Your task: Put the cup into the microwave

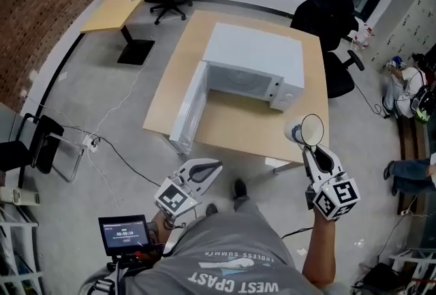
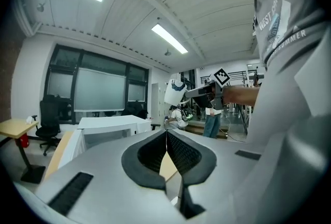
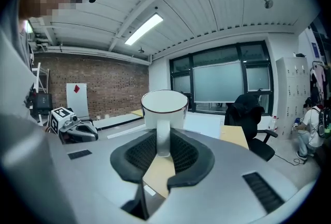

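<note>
I see wooden surface bearing microwave, door open | grey floor, brick wall | right hand-held gripper clamps cup handle | left hand-held gripper closed, empty

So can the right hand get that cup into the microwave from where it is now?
Probably yes: the microwave has its door swung open, the table before it is bare, and nothing sits between it and the cup in the right gripper.

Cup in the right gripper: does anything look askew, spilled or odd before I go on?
Nothing stands out. The cup sits upright, its handle clamped by the right gripper, and no spill is visible. The microwave stands on the table with its door swung open.
</note>
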The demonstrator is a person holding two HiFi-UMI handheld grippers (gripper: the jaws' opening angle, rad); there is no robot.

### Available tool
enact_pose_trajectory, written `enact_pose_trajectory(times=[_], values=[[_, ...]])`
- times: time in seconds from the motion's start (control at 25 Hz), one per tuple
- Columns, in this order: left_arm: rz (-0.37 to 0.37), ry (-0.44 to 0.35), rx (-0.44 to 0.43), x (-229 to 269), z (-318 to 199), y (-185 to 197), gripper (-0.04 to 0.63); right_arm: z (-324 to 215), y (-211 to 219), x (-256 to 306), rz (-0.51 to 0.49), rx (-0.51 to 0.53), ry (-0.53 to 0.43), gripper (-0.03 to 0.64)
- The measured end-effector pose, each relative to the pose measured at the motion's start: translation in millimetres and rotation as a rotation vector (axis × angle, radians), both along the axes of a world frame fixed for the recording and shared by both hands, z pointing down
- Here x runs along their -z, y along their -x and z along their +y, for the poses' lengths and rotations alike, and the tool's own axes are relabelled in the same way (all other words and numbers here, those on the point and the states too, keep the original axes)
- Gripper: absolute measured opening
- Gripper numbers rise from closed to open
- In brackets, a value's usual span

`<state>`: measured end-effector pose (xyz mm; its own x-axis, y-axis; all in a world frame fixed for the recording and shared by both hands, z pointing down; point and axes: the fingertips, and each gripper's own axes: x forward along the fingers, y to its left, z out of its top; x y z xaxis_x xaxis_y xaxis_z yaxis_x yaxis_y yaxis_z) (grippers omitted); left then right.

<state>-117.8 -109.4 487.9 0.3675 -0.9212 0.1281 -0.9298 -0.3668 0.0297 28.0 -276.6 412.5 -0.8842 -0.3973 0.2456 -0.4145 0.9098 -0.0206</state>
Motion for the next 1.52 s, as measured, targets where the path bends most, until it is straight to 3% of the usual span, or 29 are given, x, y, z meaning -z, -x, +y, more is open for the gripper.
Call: enact_pose_trajectory(times=[0.36,0.56,0.84,0.92,1.04,1.16,1.24,1.36,1.52], values=[[-0.004,-0.001,0.122,13.6,-20.0,36.7,0.021,-61.3,85.0,-35.8,0.052,0.106,0.052,0.071],[0.020,0.031,0.220,-6.4,-57.1,37.1,0.021,-121.8,125.9,-98.3,0.107,0.190,0.080,0.071],[0.037,0.097,0.297,-8.0,-64.0,65.4,0.021,-149.8,200.4,-173.0,0.244,0.274,0.142,0.071],[0.030,0.107,0.353,-10.8,-78.1,81.0,0.021,-167.6,234.1,-207.7,0.272,0.315,0.169,0.071],[0.080,0.198,0.462,-29.3,-120.6,90.7,0.021,-219.8,272.0,-265.4,0.316,0.368,0.196,0.071],[0.041,0.182,0.443,-35.6,-147.4,95.1,0.021,-265.8,286.9,-291.9,0.302,0.308,0.185,0.071],[0.004,0.163,0.421,-42.0,-126.7,101.4,0.021,-256.5,299.2,-306.5,0.295,0.255,0.175,0.071],[0.006,0.168,0.444,-50.2,-96.6,103.1,0.021,-230.7,318.6,-338.7,0.303,0.241,0.165,0.071],[0.016,0.177,0.463,-56.3,-96.6,101.8,0.021,-244.0,335.1,-354.5,0.304,0.211,0.128,0.071]])
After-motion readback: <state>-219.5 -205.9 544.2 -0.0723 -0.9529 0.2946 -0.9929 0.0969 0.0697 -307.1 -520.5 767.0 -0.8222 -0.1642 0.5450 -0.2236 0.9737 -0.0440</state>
